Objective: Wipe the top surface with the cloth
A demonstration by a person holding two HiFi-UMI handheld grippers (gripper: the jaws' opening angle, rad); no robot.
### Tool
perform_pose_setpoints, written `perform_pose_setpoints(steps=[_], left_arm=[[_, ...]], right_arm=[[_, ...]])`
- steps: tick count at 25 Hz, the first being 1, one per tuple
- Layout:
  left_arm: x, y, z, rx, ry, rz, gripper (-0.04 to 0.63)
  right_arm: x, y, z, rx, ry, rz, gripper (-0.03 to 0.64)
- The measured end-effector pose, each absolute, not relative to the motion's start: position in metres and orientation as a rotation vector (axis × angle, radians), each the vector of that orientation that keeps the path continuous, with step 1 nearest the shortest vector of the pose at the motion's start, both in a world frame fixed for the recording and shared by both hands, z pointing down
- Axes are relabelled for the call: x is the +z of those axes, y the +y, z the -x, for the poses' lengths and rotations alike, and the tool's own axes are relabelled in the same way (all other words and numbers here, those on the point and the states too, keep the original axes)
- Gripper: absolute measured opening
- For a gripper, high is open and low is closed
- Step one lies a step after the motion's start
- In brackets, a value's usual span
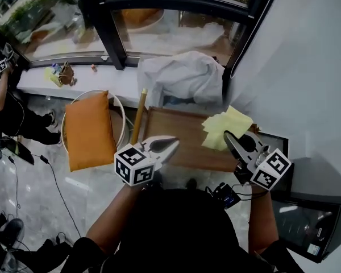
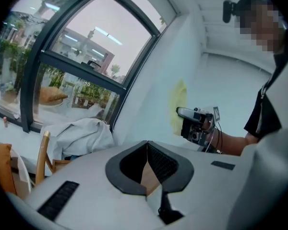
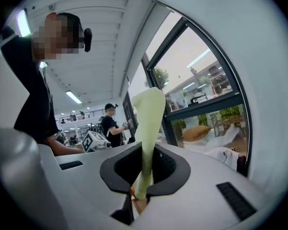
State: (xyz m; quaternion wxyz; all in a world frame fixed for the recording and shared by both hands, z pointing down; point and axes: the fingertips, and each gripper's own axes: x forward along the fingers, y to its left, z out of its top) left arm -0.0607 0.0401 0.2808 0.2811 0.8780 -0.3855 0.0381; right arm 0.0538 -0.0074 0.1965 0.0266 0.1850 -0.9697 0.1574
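Right fingers [image 3: 169, 166] pinching cloth [image 3: 149, 119], pointing upward

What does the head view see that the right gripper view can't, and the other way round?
Only the head view shows the brown table top and the orange cushion beside it. Only the right gripper view shows the ceiling lights and a person in a black cap far behind. Both show the yellow cloth pinched in the right gripper, the white fabric heap by the window, and the left gripper.
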Motion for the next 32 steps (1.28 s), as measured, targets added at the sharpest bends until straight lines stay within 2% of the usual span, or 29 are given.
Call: perform_pose_setpoints(steps=[5,8,12,22,32], left_arm=[[0.248,0.051,0.056,0.125,-1.004,-2.497,0.011],[0.228,0.061,0.055,0.065,-0.957,-2.566,0.011],[0.203,0.073,0.051,-0.013,-0.920,-2.651,0.011],[0.201,0.088,0.028,-0.024,-0.802,-2.733,0.011],[0.204,0.088,0.033,-0.105,-0.790,-2.689,0.011]], right_arm=[[0.151,0.010,-0.081,0.457,-3.089,-0.595,0.032],[0.137,0.028,-0.100,0.510,-3.107,-0.617,0.032],[0.127,0.047,-0.112,0.401,-3.134,-0.667,0.032],[0.174,0.062,-0.097,0.277,-3.048,-0.655,0.032],[0.175,0.067,-0.083,0.259,-3.073,-0.554,0.032]])
